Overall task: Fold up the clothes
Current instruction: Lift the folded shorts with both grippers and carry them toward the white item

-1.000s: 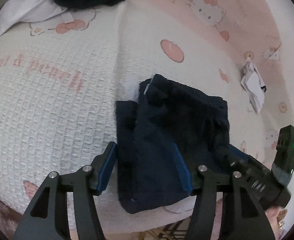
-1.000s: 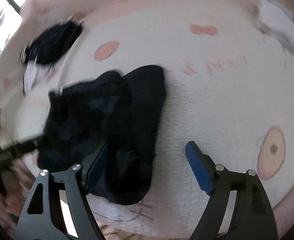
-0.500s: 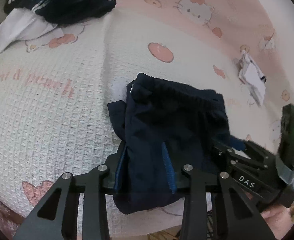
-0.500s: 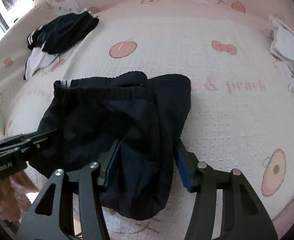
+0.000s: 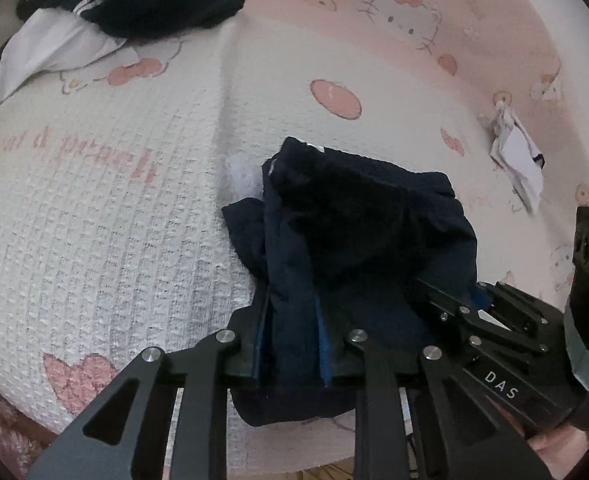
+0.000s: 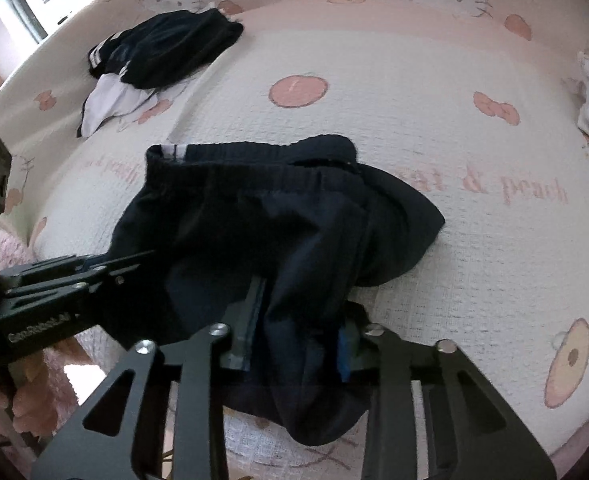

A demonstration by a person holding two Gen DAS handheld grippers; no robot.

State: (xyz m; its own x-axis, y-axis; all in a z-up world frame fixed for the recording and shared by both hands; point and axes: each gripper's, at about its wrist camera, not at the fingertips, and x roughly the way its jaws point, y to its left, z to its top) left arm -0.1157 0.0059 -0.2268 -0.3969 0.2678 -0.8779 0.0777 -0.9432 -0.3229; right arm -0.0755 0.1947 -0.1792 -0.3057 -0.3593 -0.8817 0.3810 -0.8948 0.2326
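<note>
Shorts (image 5: pixel 354 248) on bed (image 5: pixel 106 220) near front edge; left hand-held gripper (image 5: pixel 290 344) and right hand-held gripper (image 6: pixel 298 344) side by side on near hem; clothes pile (image 5: pixel 106 8) far left; crumpled garment (image 5: pixel 518 160) far right

Home bedroom: cartoon-cat bedspread (image 5: pixel 94 200), scattered clothes (image 6: pixel 162 52).

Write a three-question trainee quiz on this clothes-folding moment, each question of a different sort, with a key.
1. True or false: both the left gripper and the right gripper are shut on the navy shorts.
2. Multiple choice: the shorts' elastic waistband lies A) at the far edge, away from the grippers; B) between the gripper fingers; C) hanging off the bed.
3. Fill in: the dark garment with white stripes lies at the far ____ of the bedspread in the right wrist view.

Key: 1 true; 2 A; 3 left.
</note>
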